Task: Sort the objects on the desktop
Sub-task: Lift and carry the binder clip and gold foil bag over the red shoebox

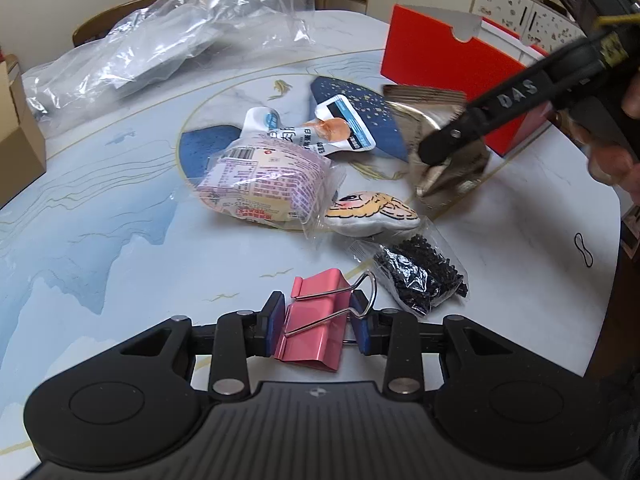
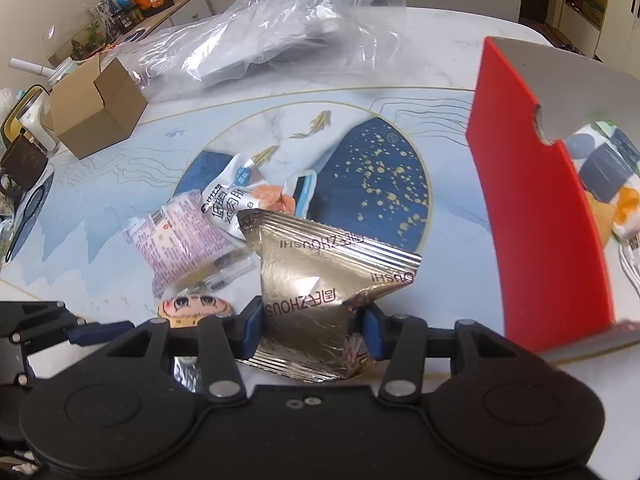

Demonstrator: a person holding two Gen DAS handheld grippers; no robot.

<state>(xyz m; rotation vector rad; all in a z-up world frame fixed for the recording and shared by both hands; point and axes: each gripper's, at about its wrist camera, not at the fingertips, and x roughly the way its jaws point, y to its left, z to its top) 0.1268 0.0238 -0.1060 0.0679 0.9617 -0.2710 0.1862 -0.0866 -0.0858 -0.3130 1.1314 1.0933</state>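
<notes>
Above the cluttered tabletop [image 1: 120, 240], left gripper [image 1: 318, 322] fingers pinch a pink binder clip [image 1: 316, 320], right gripper [image 2: 314, 330] fingers pinch a gold foil packet [image 2: 320, 280]; several items [image 1: 264, 180] remain unsorted.

A: The binder clip [image 1: 310, 320] is pink with silver wire handles; the box [image 2: 536, 216] is red.

B: The pouch [image 2: 320, 300] is gold foil with dark lettering; the table [image 1: 120, 240] is pale blue, gold-lined.
</notes>
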